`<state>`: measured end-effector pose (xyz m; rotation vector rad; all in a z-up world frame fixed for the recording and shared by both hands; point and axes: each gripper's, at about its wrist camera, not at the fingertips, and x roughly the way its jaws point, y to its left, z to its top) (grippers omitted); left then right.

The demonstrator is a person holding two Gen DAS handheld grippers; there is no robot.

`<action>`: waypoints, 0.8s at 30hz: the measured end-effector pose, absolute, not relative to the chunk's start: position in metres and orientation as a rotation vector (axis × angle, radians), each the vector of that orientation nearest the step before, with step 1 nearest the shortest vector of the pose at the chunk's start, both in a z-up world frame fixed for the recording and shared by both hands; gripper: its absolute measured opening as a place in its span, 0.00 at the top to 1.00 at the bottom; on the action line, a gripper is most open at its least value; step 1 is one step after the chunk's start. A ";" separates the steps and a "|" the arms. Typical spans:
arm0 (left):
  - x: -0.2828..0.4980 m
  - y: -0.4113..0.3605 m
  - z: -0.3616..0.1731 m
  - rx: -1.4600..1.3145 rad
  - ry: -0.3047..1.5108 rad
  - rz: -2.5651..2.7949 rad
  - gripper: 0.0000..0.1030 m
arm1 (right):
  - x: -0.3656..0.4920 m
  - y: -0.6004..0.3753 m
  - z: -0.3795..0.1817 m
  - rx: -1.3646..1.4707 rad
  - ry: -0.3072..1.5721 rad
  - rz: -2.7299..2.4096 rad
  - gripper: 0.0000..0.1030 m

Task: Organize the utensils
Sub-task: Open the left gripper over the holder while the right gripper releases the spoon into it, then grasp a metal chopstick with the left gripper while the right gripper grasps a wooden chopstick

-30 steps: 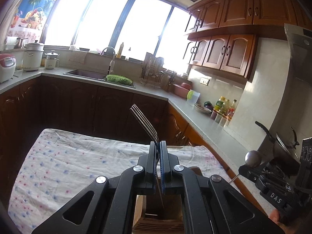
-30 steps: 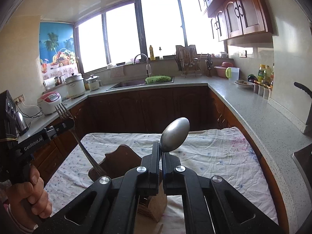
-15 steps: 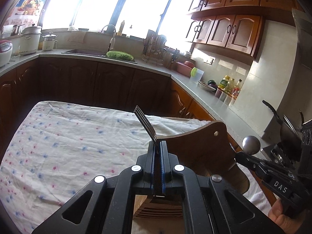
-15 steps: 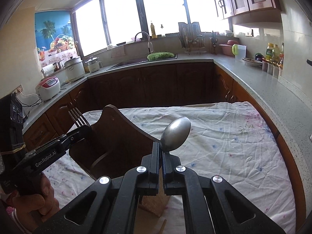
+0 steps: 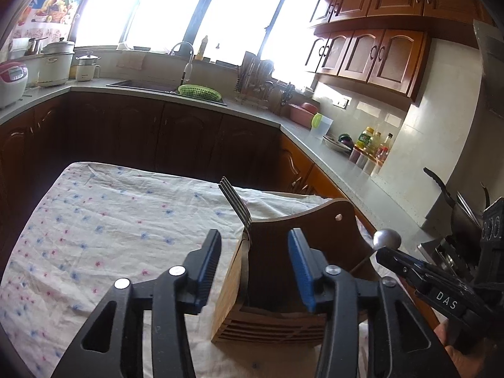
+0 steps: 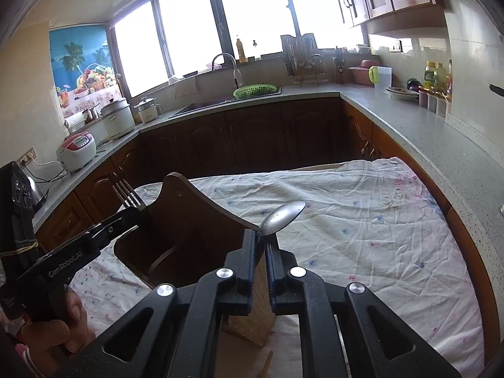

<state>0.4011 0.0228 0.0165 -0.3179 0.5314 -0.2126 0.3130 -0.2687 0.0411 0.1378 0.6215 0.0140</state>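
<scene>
Both our grippers were clenched a sec ago, each w/ a utensil; now the left gripper (image 5: 253, 267) has its jaws opening, pads well apart, and the fork (image 5: 237, 201) stands free of them, its handle down in the wooden holder (image 5: 302, 245) and tines leaning up over the front edge, so that one looks delivered. The right gripper (image 6: 259, 249) has its jaws opening too, but only a crack; the spoon (image 6: 283, 214) has tipped over from upright to slanted, bowl pointing right, handle still between the pads. We can't tell if they still press it, prob. barely. In the left view the spoon bowl (image 5: 386, 238) shows just beside the holder's right wall, so we judge it's going into a slot there, not yet let go. Meaning for the task: fork done, spoon mid-release; next we'd back both grippers off w/o snagging the tall curved back of the holder. The holder sits on a table w/ a white floral cloth (image 6: 362, 220), creased, otherwise bare nearby. Around us is an L-shaped kitchen: grey counter (image 6: 409, 126), dark cabinets, sink w/ green basket (image 6: 256, 90), rice cookers at left, bottles at right, bright windows behind.
</scene>
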 end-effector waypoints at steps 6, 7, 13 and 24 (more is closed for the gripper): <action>0.355 0.037 0.020 -0.334 0.502 -0.171 0.29 | 0.291 -0.284 0.048 0.205 0.584 -0.014 0.46; 0.347 0.040 0.021 -0.335 0.500 -0.158 0.27 | 0.286 -0.286 0.049 0.219 0.579 -0.015 0.39; 0.290 0.041 0.020 -0.325 0.512 -0.107 0.14 | 0.246 -0.294 0.052 0.276 0.529 -0.026 0.09; 0.192 0.045 0.013 -0.368 0.559 -0.087 0.12 | 0.157 -0.283 0.036 0.304 0.470 -0.056 0.06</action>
